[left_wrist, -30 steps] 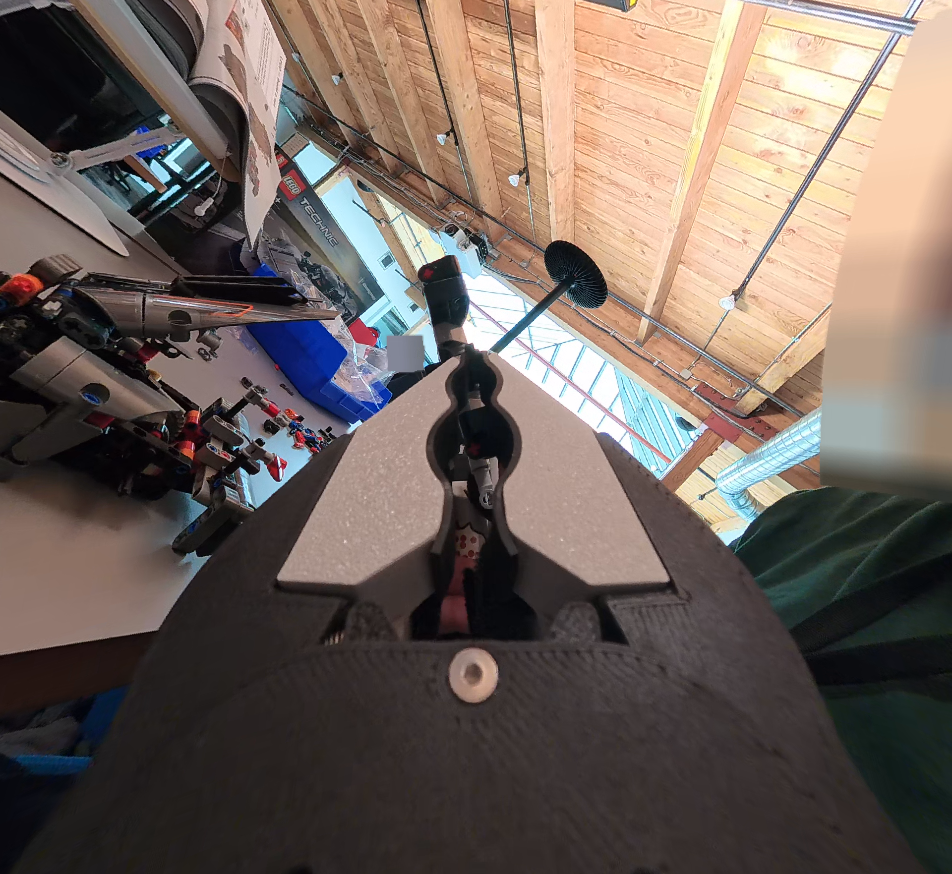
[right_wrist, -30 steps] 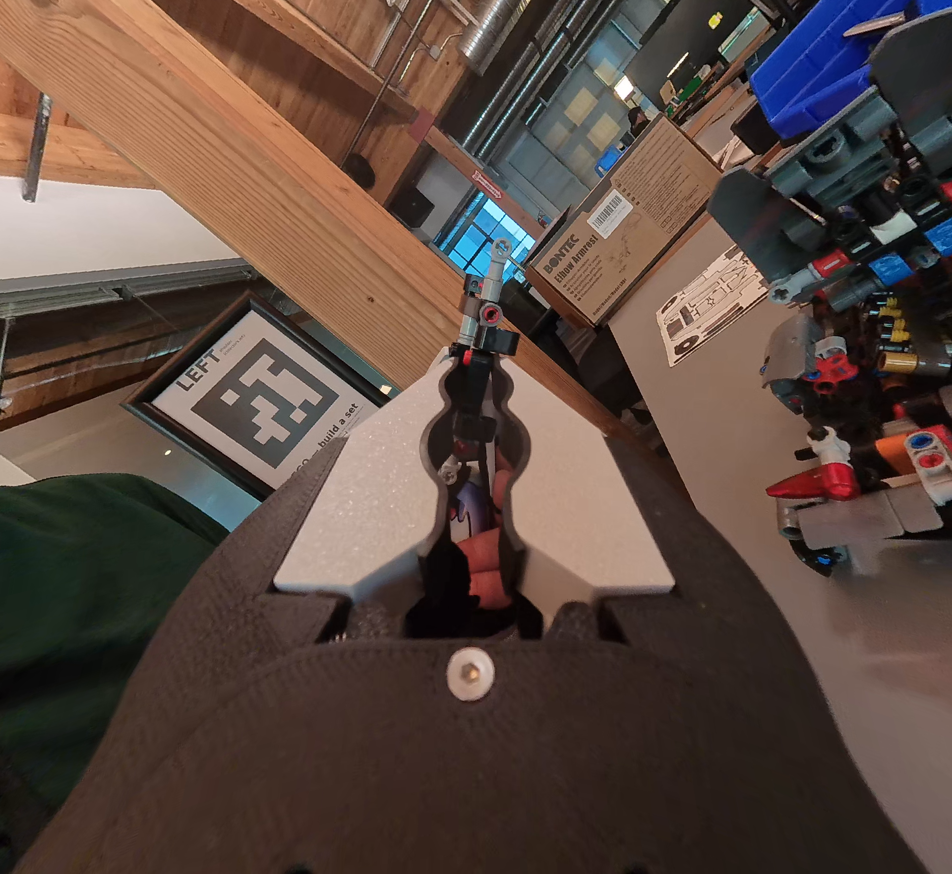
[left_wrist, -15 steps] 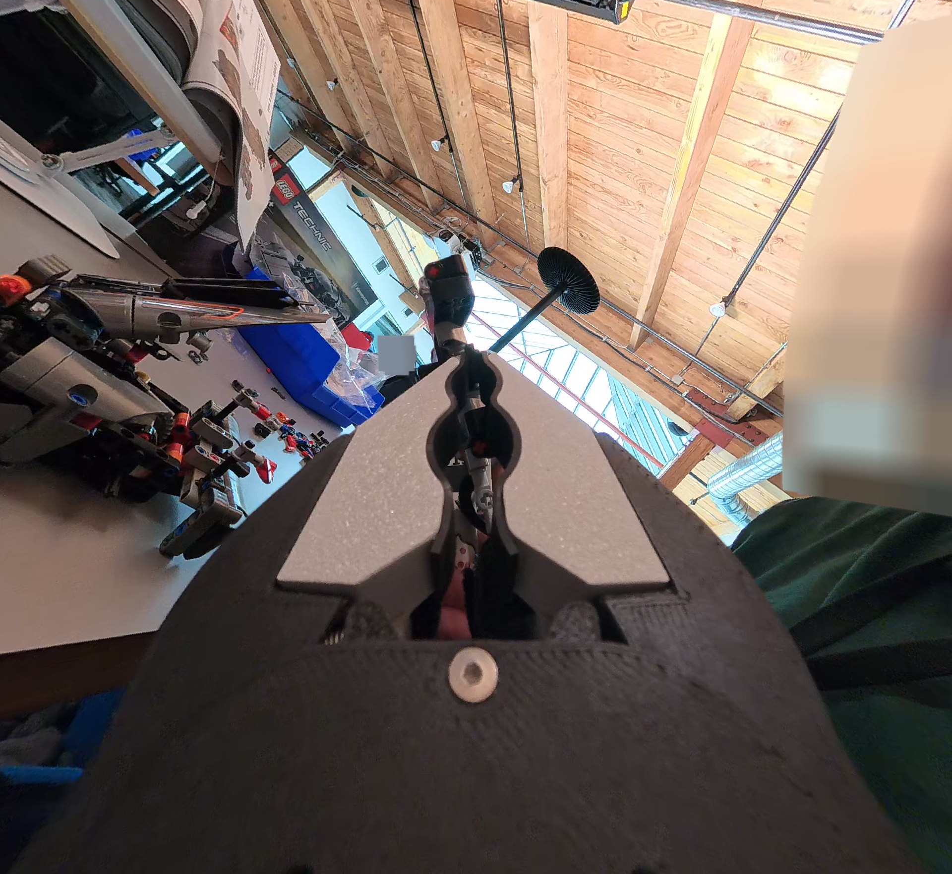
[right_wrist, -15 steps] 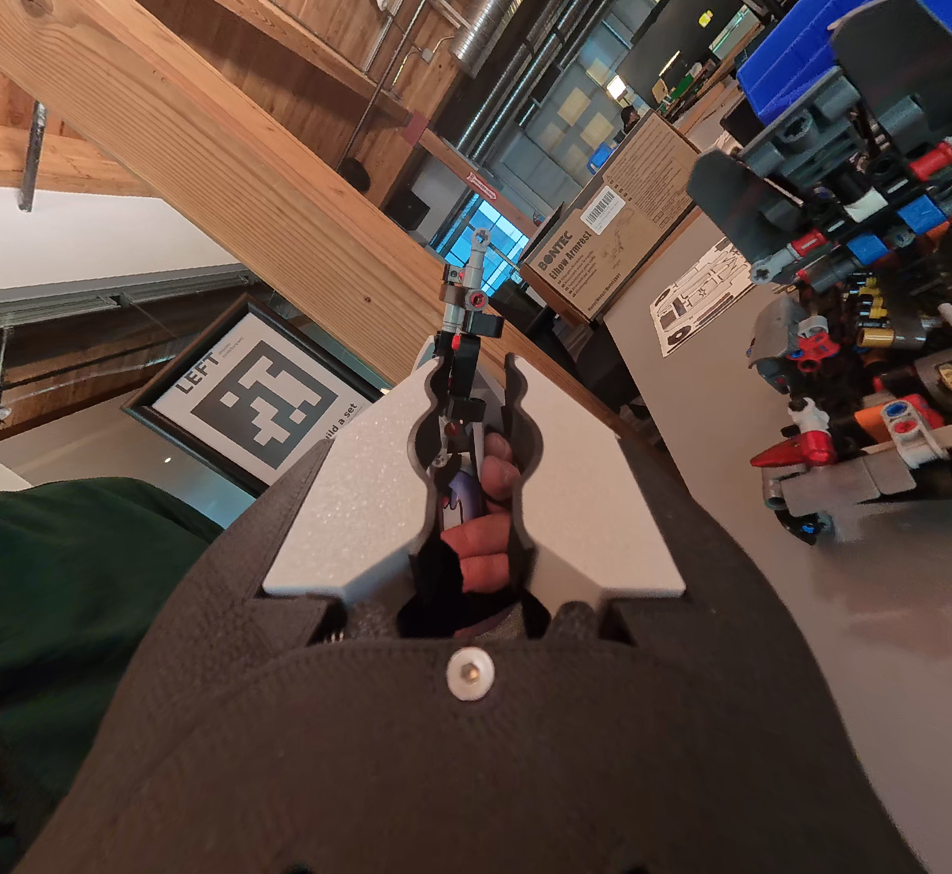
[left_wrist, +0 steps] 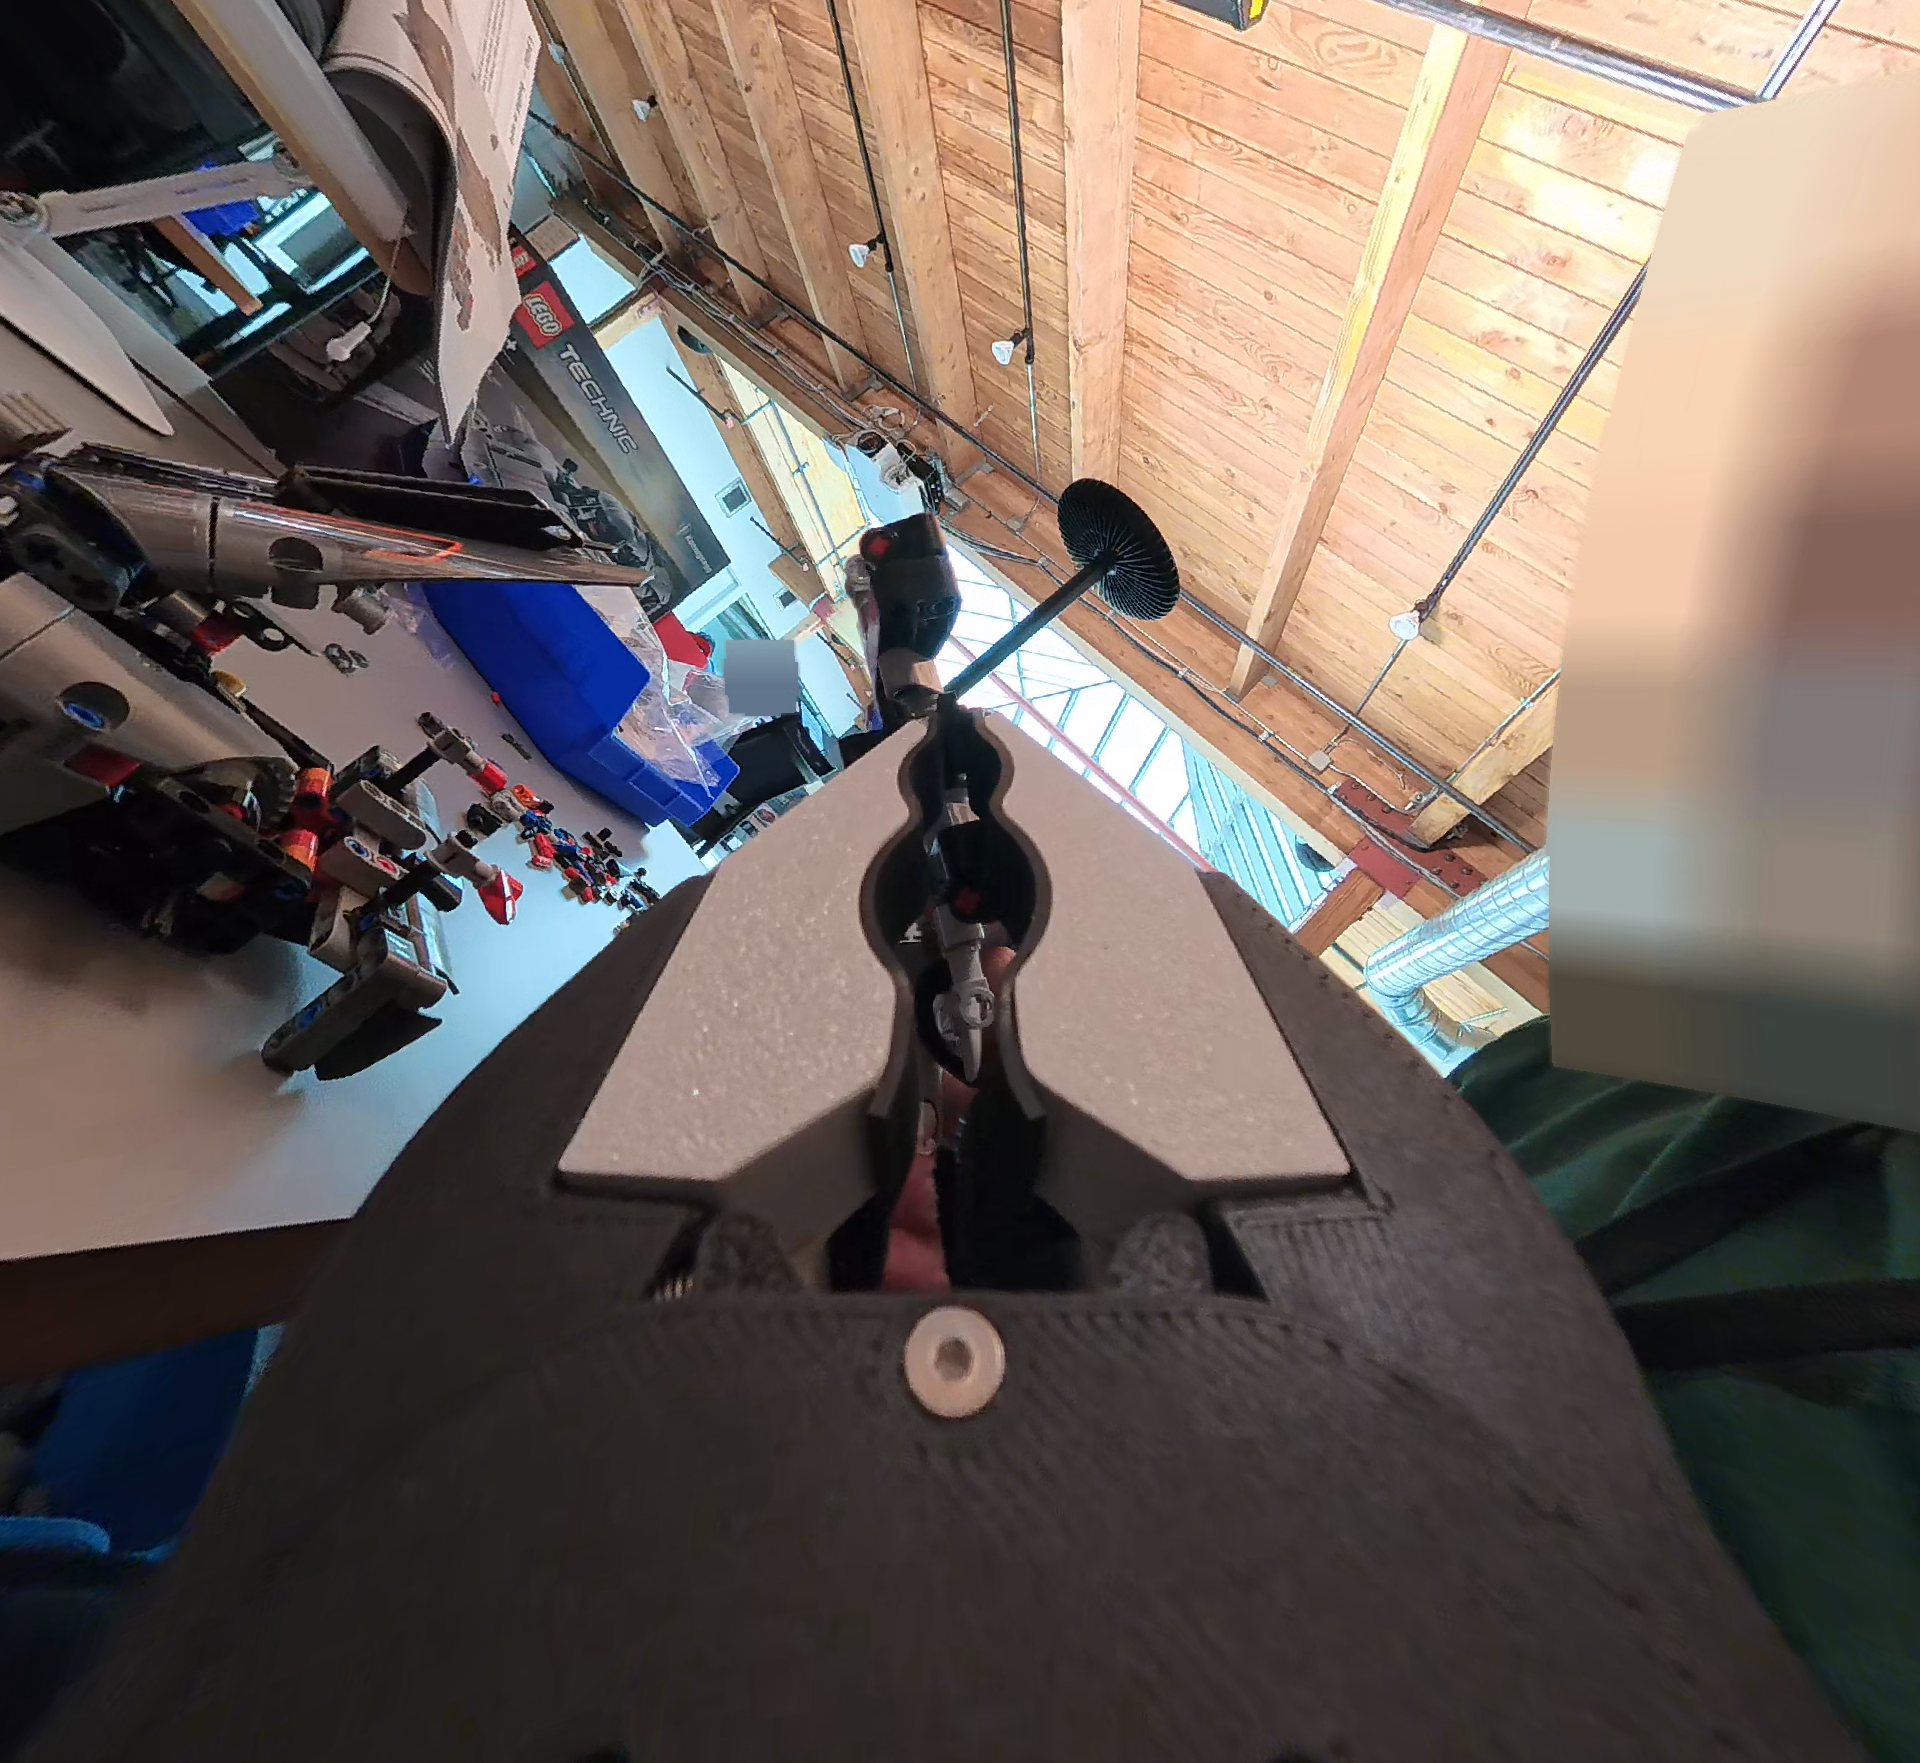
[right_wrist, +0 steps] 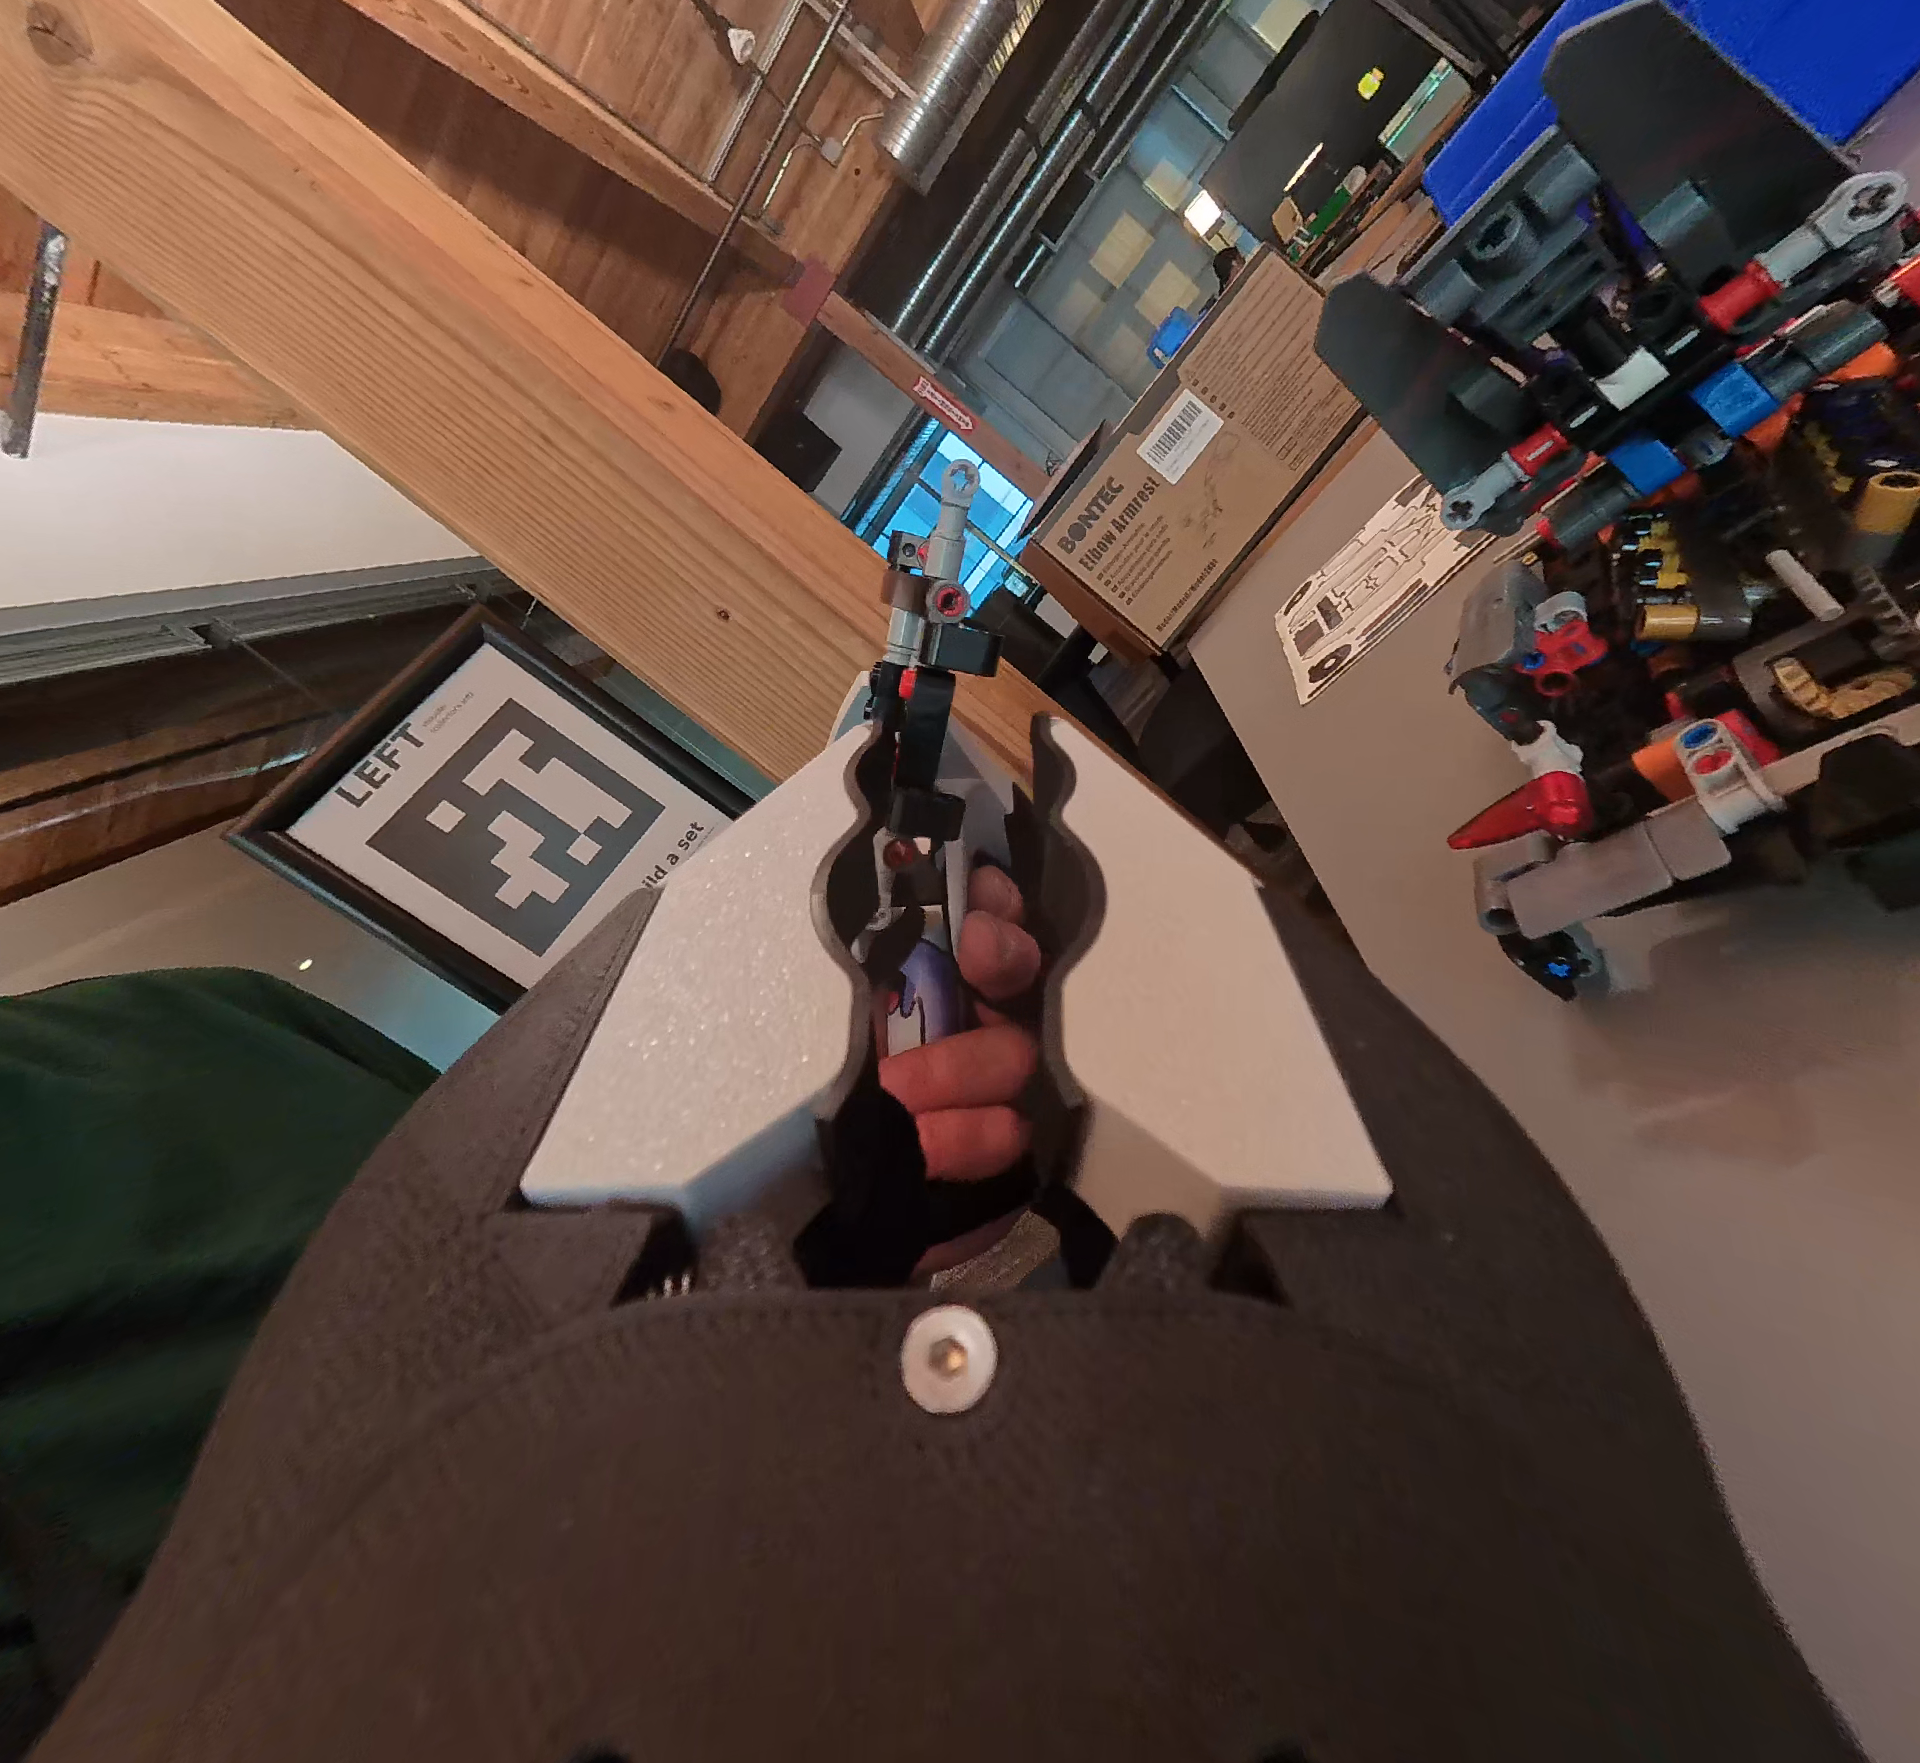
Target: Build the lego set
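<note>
Both grippers are raised off the table and tilted up toward the wooden ceiling. The left gripper (left_wrist: 951,726) is clamped on a small lego sub-assembly (left_wrist: 961,892), a thin stack of black, grey and red pieces running along the slot between its pads; a black rod with a ribbed black disc (left_wrist: 1118,550) sticks out past the tips to the far right. The right gripper (right_wrist: 956,737) stands parted: the same kind of slim black, grey and red stack (right_wrist: 925,643) shows in its gap, close to the left finger and clear of the right one. Through that gap, fingers (right_wrist: 977,1090) of a hand are visible.

The large lego model (left_wrist: 197,705) lies on the grey table (left_wrist: 156,1121) at the left in the left wrist view, with loose small pieces (left_wrist: 582,851) scattered near it and a blue bin (left_wrist: 561,664) farther back. In the right wrist view the model (right_wrist: 1704,487) is at the right, with a cardboard box (right_wrist: 1195,508) beyond it.
</note>
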A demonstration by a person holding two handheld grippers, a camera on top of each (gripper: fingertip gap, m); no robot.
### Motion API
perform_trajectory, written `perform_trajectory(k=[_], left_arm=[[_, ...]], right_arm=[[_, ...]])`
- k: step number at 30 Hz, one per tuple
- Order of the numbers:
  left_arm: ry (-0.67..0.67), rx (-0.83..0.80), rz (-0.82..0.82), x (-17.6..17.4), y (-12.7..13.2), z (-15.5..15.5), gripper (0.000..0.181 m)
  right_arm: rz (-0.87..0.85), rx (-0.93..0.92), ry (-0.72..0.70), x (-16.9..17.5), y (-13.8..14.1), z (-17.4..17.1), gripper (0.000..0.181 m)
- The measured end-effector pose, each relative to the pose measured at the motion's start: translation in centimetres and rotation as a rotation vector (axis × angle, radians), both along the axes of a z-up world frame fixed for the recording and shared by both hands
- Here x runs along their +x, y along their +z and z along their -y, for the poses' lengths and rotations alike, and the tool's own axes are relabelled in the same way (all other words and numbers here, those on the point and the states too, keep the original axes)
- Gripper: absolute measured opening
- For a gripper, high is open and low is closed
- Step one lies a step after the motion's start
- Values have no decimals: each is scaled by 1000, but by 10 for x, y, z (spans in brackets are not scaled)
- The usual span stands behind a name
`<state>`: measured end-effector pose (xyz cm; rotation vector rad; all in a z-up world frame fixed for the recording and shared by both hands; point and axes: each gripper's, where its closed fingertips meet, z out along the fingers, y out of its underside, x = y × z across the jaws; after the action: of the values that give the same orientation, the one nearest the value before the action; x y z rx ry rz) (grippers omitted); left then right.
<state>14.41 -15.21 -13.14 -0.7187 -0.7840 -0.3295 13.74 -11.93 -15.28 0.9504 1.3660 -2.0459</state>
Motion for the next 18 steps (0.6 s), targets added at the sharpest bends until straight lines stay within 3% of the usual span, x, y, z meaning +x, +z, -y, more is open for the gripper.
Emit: perform_trajectory(k=[13, 18], left_arm=[[-33, 18, 5, 1, 0, -5, 0], [-68, 9, 21, 1, -5, -13, 0]], right_arm=[[34, -66, 61, 0, 1, 3, 31], [34, -94, 118, 7, 6, 11, 18]])
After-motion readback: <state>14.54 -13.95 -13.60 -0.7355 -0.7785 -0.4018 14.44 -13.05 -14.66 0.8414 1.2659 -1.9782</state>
